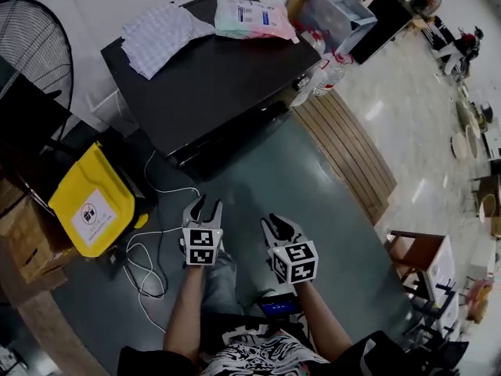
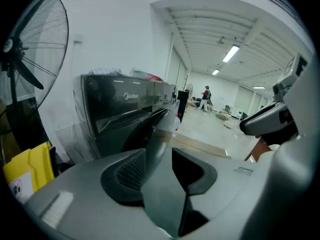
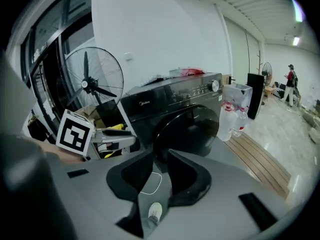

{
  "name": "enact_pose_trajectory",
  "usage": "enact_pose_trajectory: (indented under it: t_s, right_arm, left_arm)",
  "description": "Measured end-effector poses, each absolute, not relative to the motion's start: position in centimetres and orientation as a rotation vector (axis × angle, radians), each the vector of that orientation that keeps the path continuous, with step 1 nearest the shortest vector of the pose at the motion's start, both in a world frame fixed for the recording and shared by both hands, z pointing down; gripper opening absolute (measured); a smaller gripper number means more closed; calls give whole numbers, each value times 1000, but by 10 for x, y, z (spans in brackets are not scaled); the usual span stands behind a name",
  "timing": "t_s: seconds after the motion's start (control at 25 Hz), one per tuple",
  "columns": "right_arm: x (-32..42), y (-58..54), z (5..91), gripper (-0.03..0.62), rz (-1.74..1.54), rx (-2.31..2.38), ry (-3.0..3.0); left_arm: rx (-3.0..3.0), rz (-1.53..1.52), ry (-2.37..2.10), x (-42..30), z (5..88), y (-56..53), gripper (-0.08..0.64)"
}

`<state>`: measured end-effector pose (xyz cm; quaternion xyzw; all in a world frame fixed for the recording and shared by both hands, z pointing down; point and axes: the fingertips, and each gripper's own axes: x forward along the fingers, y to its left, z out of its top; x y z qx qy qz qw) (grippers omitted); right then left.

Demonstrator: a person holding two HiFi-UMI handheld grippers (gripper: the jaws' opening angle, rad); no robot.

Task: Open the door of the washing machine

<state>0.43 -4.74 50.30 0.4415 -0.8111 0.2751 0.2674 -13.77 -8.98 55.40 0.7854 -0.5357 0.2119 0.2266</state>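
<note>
The black washing machine point(image 1: 211, 77) stands ahead of me, seen from above in the head view. Its round dark door point(image 3: 195, 126) faces me and appears to stand ajar from the front panel; it also shows as door point(image 2: 132, 126) in the left gripper view. My left gripper point(image 1: 202, 207) is held low over the grey floor, well short of the machine, open with nothing between its jaws. Beside it, my right gripper point(image 1: 274, 225) is also apart from the machine, open by a narrower gap and empty. The left gripper point(image 2: 161, 151) and right gripper point(image 3: 160, 159) both point toward the machine.
A checked cloth point(image 1: 160, 34) and a plastic package point(image 1: 254, 18) lie on the machine's top. A yellow bin point(image 1: 94, 202) and a fan point(image 1: 35, 45) stand at its left, a white cable point(image 1: 145, 265) runs on the floor. Water bottles point(image 1: 329, 69) and a wooden platform point(image 1: 344, 147) lie right.
</note>
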Motion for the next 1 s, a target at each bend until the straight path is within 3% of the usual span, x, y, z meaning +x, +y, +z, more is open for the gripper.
enact_pose_trajectory:
  t_s: [0.52,0.64,0.84,1.0]
  right_arm:
    - [-8,-97,570,92,862,1241,-2071]
    - [-4,-90,574,87,862,1210,-2053]
    - [11,-94,581,104,871,1255,-2057]
    - [13,-109,587,132,889,1293,-2060]
  left_arm:
    - [2220,767,-1310,-137,678,-199,163]
    - [2234,791,-1352,-136,683,-206,83]
    - [2272,864,-1370,-133,683,-200,66]
    - [2357,872,-1140,-89,686,-162,54]
